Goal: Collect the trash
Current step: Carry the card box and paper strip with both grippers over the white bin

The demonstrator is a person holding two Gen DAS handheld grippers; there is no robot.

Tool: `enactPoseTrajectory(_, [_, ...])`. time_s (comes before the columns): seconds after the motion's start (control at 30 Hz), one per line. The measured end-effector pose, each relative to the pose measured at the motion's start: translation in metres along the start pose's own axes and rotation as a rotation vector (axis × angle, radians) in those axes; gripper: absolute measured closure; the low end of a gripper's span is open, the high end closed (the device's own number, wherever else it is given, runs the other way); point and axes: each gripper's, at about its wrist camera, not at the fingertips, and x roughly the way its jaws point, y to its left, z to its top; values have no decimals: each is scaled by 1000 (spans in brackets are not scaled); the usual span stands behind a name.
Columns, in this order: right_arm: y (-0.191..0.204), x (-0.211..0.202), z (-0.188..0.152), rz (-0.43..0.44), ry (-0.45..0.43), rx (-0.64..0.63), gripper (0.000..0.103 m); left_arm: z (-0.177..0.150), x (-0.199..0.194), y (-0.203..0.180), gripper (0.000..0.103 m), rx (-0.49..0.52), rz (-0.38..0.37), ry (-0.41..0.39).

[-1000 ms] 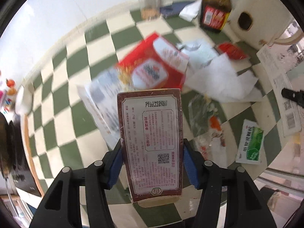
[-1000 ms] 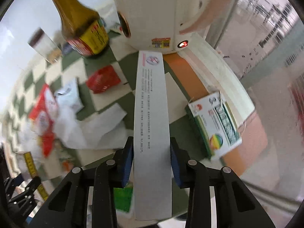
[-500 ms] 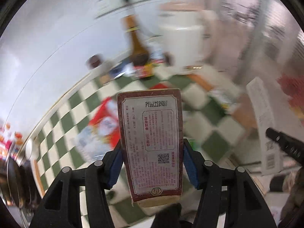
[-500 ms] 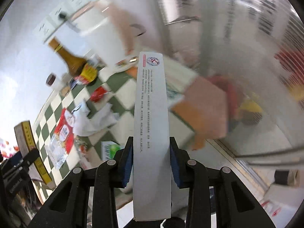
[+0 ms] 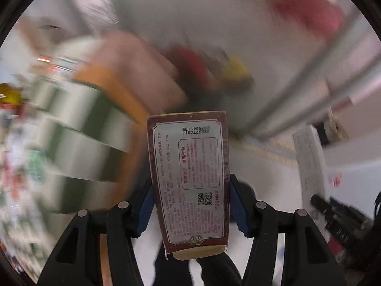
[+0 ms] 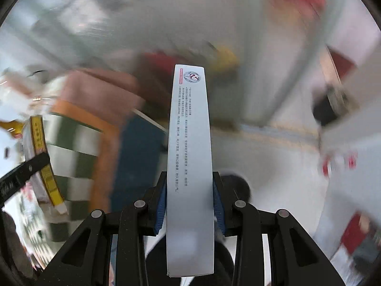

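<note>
Between the left gripper (image 5: 190, 205) pads: brown carton (image 5: 190, 178), pinched, pointing to 12 o'clock. Right gripper (image 6: 189, 205) clamps a long white box (image 6: 189, 166), likewise toward 12. Surroundings blurred.

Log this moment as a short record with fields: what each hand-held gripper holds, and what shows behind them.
left hand-held gripper: shut on dark red printed box
right hand-held gripper: shut on long white carton
box pose: both stand lengthwise between blue pads
background: motion-blurred; green-and-white checked tablecloth at left
drop spot: cannot tell
</note>
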Motion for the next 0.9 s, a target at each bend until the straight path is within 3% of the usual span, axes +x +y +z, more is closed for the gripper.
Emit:
enactPoseTrajectory(0.1, [-75, 62, -38, -15, 97, 107, 66, -16, 95, -50, 48, 62, -42, 129])
enactPoseTrajectory(0.23, [-160, 180, -100, 12, 254, 245, 66, -46, 231, -102, 48, 118, -91, 326])
enactPoseTrajectory(0.33, [-201, 258, -133, 57, 339, 302, 66, -75, 329, -128, 48, 152, -98, 465])
enactPoseTrajectory(0.47, [-239, 354, -166, 96, 438, 324, 66, -104, 412, -149, 46, 202, -89, 582])
enactPoseTrajectory(0.6, [-262, 413, -179, 111, 500, 314, 64, -112, 444, -151, 43, 252, -70, 558])
enactPoseTrajectory(0.67, [-267, 430, -181, 111, 532, 311, 59, -114, 447, -147, 21, 257, -61, 536])
enactPoseTrajectory(0.7, [-272, 435, -182, 108, 542, 316, 50, -114, 448, -145, 13, 247, -61, 528])
enactPoseTrajectory(0.73, [-271, 435, -184, 106, 546, 326, 31, -114, 446, -143, 3, 242, -60, 520])
enactPoseTrajectory(0.8, [-277, 431, -190, 83, 534, 328, 23, -115, 441, -137, 3, 239, -49, 499])
enactPoseTrajectory(0.9, [-281, 416, -197, 36, 510, 321, 0, -119, 427, -124, 3, 254, -20, 447])
